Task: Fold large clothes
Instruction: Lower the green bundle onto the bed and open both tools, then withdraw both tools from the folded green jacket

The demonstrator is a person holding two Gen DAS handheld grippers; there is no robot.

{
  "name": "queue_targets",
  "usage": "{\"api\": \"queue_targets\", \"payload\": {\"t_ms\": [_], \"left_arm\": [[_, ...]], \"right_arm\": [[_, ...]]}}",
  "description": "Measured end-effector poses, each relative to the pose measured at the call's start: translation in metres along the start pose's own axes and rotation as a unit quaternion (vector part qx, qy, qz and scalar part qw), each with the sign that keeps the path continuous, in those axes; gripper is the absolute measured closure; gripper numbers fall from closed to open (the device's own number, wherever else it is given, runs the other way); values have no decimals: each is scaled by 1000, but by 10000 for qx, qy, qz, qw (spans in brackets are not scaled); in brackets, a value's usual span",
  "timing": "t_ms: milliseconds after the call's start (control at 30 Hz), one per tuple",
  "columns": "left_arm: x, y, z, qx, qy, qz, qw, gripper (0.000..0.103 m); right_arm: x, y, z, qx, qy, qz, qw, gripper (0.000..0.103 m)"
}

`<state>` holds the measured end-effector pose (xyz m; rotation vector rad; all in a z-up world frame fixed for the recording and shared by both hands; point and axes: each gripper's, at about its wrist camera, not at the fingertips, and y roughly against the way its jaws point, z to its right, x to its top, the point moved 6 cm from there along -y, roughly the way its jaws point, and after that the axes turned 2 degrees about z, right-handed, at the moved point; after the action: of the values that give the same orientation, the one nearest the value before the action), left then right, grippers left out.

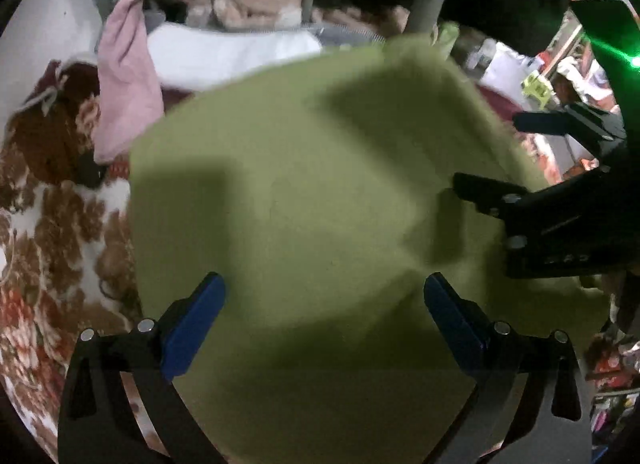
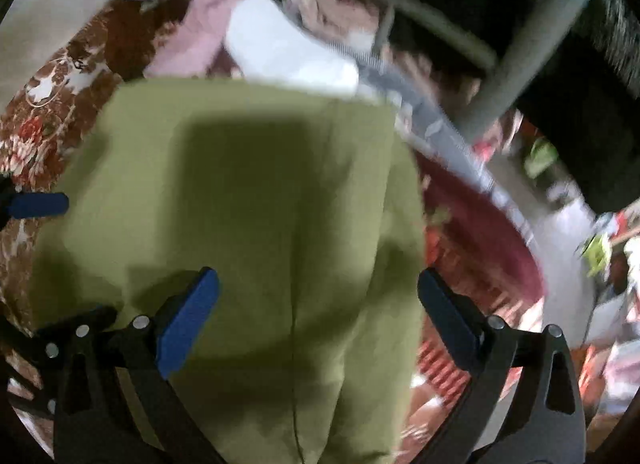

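Both pointing steeply down over the green garment [image 1: 304, 199] spread on the floral bedcover [image 1: 60, 248]; left gripper [image 1: 324, 296] and right gripper [image 2: 318, 290] spread wide, empty, clear of the cloth

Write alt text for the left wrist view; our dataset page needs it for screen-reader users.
An olive-green garment lies spread over a floral bedspread, with the left gripper open above it, holding nothing. The right gripper, also open, reaches in from the right; pink and white clothes lie behind.
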<state>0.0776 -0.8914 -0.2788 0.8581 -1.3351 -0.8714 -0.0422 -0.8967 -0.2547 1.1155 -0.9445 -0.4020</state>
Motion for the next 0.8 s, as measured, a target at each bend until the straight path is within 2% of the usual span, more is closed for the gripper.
{"api": "queue_targets", "payload": {"t_ms": [133,200,333,433,600,800], "left_arm": [[-21,-1,-3,274,-297,56,9992,5],[-26,0,-13,375,-265,23,9989,5],[-43,8,-42,452,329,-141,9983,4],[-56,26,-60,816,894,-230,9924,5],[-56,81,-45,1124,1140,221,9869,5],[-58,131,-5,1130,1216,516,9848,5]], "right_arm": [[-14,-11,14,111,-75,23,9999,5],[-19,-14,23,127,-41,38,9999,5],[-25,-8,33,80,59,107,9999,5],[-30,6,39,-145,59,91,9998,5],[-33,58,37,-42,-184,370,9991,5],[-39,114,28,14,-285,733,9969,5]]}}
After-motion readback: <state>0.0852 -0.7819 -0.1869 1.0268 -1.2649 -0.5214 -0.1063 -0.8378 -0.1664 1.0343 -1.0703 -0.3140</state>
